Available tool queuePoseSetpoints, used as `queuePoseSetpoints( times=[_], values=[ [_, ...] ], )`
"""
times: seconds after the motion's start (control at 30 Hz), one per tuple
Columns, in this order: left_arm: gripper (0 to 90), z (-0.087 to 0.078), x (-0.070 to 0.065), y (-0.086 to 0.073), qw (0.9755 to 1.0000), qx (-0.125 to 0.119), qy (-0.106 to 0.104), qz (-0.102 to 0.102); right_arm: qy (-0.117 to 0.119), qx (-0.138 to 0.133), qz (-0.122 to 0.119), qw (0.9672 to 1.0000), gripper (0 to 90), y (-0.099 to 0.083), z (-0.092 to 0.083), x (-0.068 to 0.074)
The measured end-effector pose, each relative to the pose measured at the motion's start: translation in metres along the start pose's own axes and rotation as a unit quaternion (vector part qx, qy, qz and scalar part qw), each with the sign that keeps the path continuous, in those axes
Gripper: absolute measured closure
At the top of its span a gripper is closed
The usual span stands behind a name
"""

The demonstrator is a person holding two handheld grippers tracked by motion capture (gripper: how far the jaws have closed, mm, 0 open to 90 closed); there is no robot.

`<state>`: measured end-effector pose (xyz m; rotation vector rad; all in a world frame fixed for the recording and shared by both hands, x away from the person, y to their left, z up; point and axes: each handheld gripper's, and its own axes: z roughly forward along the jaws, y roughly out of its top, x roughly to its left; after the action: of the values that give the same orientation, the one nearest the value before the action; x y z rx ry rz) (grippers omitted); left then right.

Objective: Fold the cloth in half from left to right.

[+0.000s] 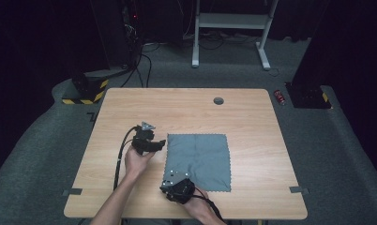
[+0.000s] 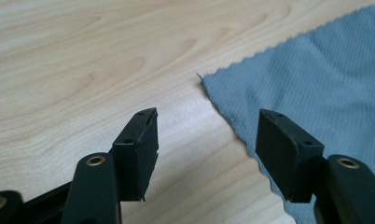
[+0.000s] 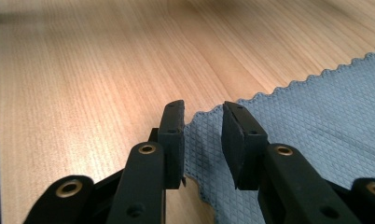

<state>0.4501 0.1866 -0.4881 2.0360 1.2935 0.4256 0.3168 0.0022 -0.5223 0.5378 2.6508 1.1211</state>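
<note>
A square grey cloth lies flat on the wooden table. My left gripper hovers beside the cloth's far left corner. In the left gripper view it stands open wide. The cloth's scalloped left edge runs under the gap, and its corner lies just ahead. My right gripper sits at the cloth's near left corner, low over it. Its jaws stand a little apart, with the cloth corner lying flat between them and no pad pressing on it.
A round cable hole sits near the table's far edge. Tape marks lie at the near left and near right. On the floor beyond are a white frame stand and a red can.
</note>
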Motion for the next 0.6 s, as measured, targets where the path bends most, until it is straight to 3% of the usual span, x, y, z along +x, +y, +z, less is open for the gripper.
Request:
queuePoseSetpoints(
  times=[0.07,0.17,0.4,0.53,0.6],
  values=[
    [38.3,0.004,0.001,0.005,0.9999,0.007,0.005,0.008,0.005,-0.002,0.011,0.9999,68.9,-0.001,-0.001,0.000],
    [39.3,0.007,0.005,0.007,0.9999,-0.010,-0.003,-0.010,0.006,-0.008,0.005,0.9999,68.7,-0.001,-0.002,0.003],
    [40.4,0.025,0.012,0.005,0.9995,-0.005,0.001,-0.032,0.004,-0.005,-0.001,1.0000,68.4,0.000,0.002,0.009],
    [40.6,0.035,0.013,0.005,0.9987,-0.018,-0.012,-0.046,0.001,-0.004,0.000,1.0000,68.8,0.000,0.001,0.011],
    [39.9,0.041,0.010,0.009,0.9992,0.002,-0.013,-0.038,0.001,-0.004,0.002,1.0000,69.3,-0.001,0.001,0.012]
  ],
)
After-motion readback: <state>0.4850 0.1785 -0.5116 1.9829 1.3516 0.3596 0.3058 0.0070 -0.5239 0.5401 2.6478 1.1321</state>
